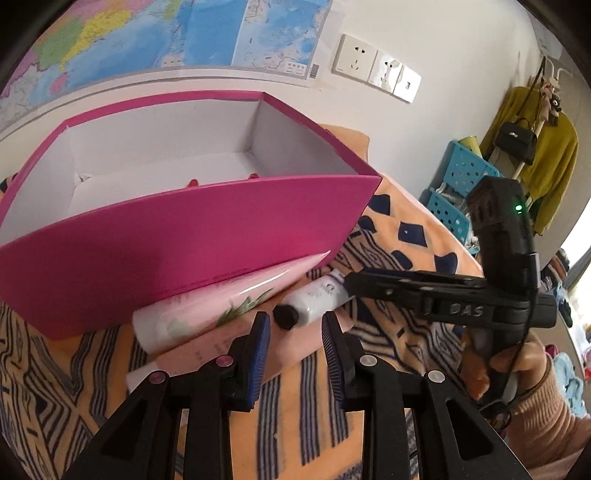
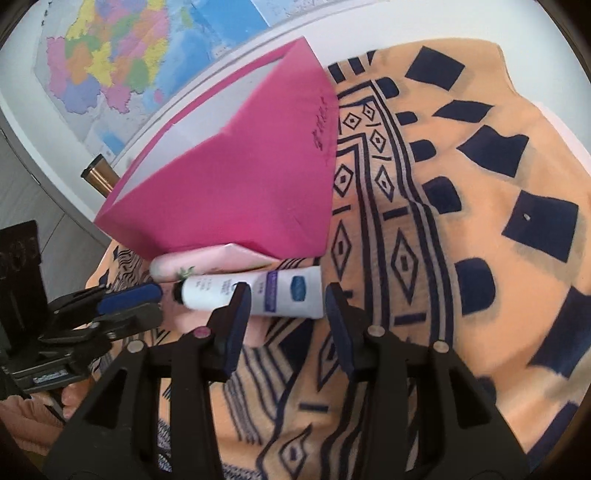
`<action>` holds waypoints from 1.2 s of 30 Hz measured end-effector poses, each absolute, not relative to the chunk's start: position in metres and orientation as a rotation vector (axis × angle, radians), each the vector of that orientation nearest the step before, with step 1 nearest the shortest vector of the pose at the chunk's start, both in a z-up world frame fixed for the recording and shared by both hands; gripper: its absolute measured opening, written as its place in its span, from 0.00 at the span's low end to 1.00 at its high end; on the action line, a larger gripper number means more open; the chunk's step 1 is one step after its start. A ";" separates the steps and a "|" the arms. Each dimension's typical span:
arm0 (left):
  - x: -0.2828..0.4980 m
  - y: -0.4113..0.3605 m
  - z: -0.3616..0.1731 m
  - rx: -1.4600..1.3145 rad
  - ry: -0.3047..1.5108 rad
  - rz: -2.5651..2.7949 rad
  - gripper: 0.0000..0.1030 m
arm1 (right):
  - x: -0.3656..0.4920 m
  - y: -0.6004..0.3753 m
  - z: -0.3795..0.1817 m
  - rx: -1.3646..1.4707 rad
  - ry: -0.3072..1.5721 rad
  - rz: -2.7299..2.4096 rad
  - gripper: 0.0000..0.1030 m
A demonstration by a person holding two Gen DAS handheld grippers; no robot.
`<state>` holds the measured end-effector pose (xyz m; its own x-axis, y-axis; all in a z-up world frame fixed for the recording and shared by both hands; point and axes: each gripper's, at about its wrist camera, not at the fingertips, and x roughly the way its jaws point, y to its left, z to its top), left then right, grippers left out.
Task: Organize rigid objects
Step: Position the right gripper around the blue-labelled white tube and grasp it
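White tube (image 2: 255,293) — smooth, cylindrical, perhaps plastic.

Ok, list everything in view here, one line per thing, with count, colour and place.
box: one, pink outside and white inside, open, on the blanket by the wall
white tube: one, white with black cap and blue label, lying on the blanket in front of the box
pink tube: one, pale pink with leaf print, lying against the box's front wall
blanket: one, orange with dark blue pattern, under everything
map: one, multicoloured, on the wall
sockets: white, on the wall
crates: blue, far right
sweater: one, yellow, hanging far right
left gripper: black, blue pads, open near the white tube's cap
right gripper: black, blue pads, open over the white tube
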<state>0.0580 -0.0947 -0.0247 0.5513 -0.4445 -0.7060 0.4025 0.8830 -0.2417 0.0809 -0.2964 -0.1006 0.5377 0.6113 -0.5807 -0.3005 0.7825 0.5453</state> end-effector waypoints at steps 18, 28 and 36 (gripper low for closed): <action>0.037 -0.102 -0.043 -0.005 0.916 -0.539 0.24 | 0.050 -0.264 -0.101 0.280 0.861 0.674 0.45; 0.046 -0.101 -0.024 -0.057 0.851 -0.523 0.26 | 0.091 -0.295 -0.092 0.351 0.825 0.591 0.45; 0.054 -0.108 -0.035 -0.075 0.900 -0.550 0.25 | 0.088 -0.283 -0.094 0.321 0.844 0.675 0.45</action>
